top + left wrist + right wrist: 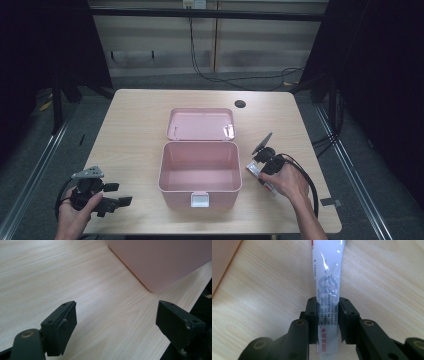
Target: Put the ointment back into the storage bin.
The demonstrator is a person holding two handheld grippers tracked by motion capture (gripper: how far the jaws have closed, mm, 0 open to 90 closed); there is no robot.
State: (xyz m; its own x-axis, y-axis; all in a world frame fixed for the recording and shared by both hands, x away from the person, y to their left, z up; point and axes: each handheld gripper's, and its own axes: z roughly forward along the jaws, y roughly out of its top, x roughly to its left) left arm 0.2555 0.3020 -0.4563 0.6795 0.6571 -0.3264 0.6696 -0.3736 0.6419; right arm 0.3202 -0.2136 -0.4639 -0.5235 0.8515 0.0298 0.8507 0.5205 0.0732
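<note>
Wood table (135,125), dark curtains round it, cables on floor behind. Pink box (200,172) at centre, open, lid (201,124) flat behind it, inside looks empty.

Right gripper (261,167) just right of box, low at table. Jaws closed on tube (327,297), white with blue and red print, gripped across its narrow width. Tube's long axis straight ahead from between the jaws, most of the length sticking out past the tips, a short end back toward the hand. Seems to lie flat on the wood, though lifted or not hard to tell from above. Box edge up and left of the right fingers (312,315), near, not touching.

Left gripper (112,195) at near-left table edge, left of box, well apart from tube. Jaws wide open, holding nothing, bare wood between fingers (62,327). Box corner (152,287) ahead and right of them.

Likely next: tube into box. Right hand (287,182) much nearer, box sideways off the tube's axis, so a lift and a swing left over the rim needed. Long free end could catch the box wall.
</note>
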